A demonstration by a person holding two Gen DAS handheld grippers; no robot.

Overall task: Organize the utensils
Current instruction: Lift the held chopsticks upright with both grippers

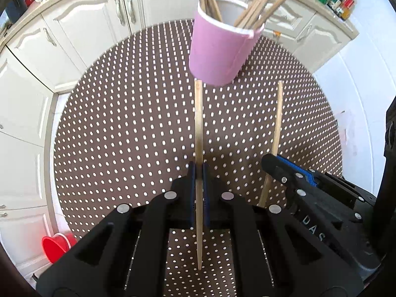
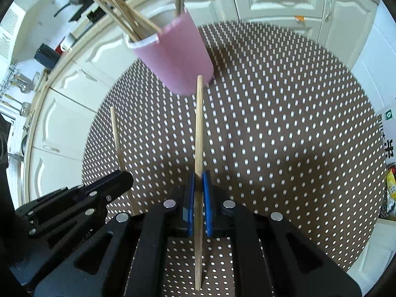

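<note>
Each gripper carries one chopstick toward the pink cup, which stands on the dotted desk in the upper middle of both views with several sticks already leaning in it. The left gripper has its jaws clamped on the left chopstick, whose tip sits just below the cup's base in the frame. The right gripper is likewise closed on the right chopstick, pointing at the cup's lower wall. To drop them in cleanly, I would raise each tip above the rim first, then tilt it down into the gap between the leaning sticks — one hand at a time. How high the tips hang over the desk is hard to judge through the fisheye.
</note>
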